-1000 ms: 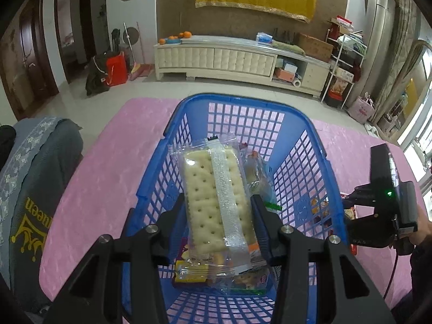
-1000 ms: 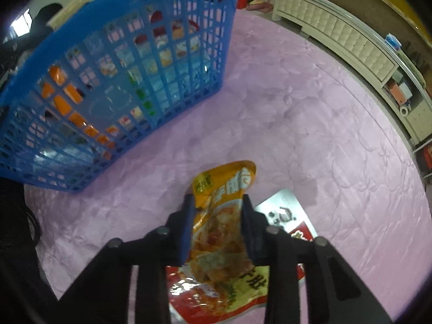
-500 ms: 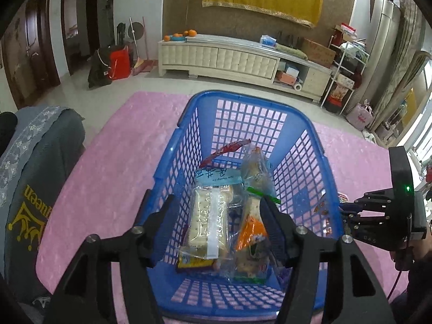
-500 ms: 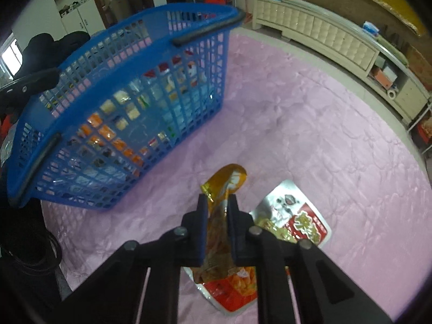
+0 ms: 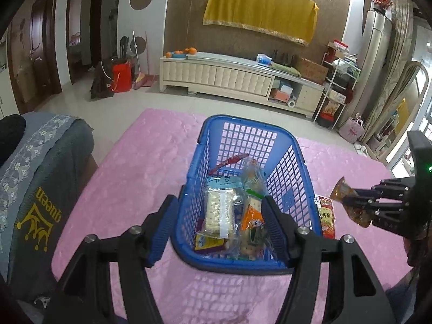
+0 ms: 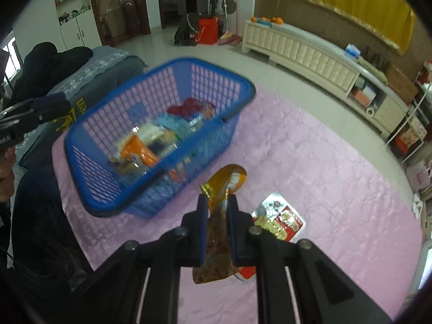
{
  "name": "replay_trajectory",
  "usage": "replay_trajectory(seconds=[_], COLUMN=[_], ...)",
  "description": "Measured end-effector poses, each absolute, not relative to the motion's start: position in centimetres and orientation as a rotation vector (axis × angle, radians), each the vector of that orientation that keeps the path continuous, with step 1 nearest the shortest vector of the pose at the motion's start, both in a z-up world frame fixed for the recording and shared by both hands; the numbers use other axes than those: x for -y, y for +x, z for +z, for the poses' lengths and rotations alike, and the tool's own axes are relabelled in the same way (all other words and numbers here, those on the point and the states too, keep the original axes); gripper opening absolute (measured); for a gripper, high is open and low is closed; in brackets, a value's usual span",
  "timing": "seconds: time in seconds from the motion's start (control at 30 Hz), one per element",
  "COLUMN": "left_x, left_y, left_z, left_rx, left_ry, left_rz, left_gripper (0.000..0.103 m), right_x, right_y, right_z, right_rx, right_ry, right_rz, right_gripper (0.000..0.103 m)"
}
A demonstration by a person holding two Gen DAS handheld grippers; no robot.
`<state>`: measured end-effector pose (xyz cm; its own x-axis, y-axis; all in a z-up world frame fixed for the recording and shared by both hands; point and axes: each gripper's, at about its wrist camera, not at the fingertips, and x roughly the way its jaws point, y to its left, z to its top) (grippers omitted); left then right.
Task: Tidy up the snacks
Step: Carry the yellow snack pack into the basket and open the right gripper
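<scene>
A blue plastic basket (image 5: pixel 283 145) stands on the pink table cover and holds several snack packs, among them a clear cracker pack (image 5: pixel 219 210). My left gripper (image 5: pixel 219 232) is open and empty, above the basket's near rim. My right gripper (image 6: pixel 217 202) is shut on an orange snack pouch (image 6: pixel 225 181) and holds it in the air to the right of the basket (image 6: pixel 113 102). It also shows in the left wrist view (image 5: pixel 353 202) with the pouch (image 5: pixel 340 190). A red and silver snack pack (image 6: pixel 280 218) lies flat on the cover below it, also seen in the left wrist view (image 5: pixel 326 216).
A grey cushioned seat (image 5: pixel 37 178) with a gold crown print stands left of the table. The pink cover (image 6: pixel 337 167) stretches wide to the right. A white low cabinet (image 5: pixel 229 77) stands beyond the tiled floor.
My left gripper let go of the cracker pack into the basket and drew back and up. My right gripper closed on the orange pouch and lifted it off the cover.
</scene>
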<state>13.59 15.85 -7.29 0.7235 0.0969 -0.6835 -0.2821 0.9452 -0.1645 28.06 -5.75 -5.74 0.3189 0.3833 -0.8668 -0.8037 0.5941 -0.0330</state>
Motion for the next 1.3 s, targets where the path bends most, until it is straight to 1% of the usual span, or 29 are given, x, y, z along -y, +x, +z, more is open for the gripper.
replay_trajectory(seconds=[0.1,0.4,0.73,1.03,1.17,1.3], left_x=[-16.7,-18.7,-20.7,-21.2,-20.6,-20.4], left_y=[12.7,11.7,11.4,11.0,10.9,10.7], left_z=[-6.9,-6.6,-8.3,-9.1,-9.3,-9.2], left_rx=[-0.725,-0.720,-0.727,-0.734,-0.742,-0.739], left_ry=[-0.263,-0.231,-0.280,-0.320,-0.288,-0.290], left_rz=[0.207,0.207,0.229,0.207,0.205,0.198], left_gripper=[0.064,0.064,0.064,0.064,0.064,0.064], right_x=[4.6,-0.3,-5.0,-6.6,-6.8,-7.0], right_y=[27.1,24.7,23.5,23.5,23.6,23.6], right_z=[-4.5,-3.0,-5.7,-8.6,-9.0,-9.1], right_rx=[-0.928,-0.889,-0.929,-0.985,-0.985,-0.984], right_ry=[-0.529,-0.588,-0.673,-0.726,-0.717,-0.715], right_rz=[0.828,0.862,0.899,0.886,0.865,0.854], right_gripper=[0.017,0.017,0.017,0.017,0.017,0.022])
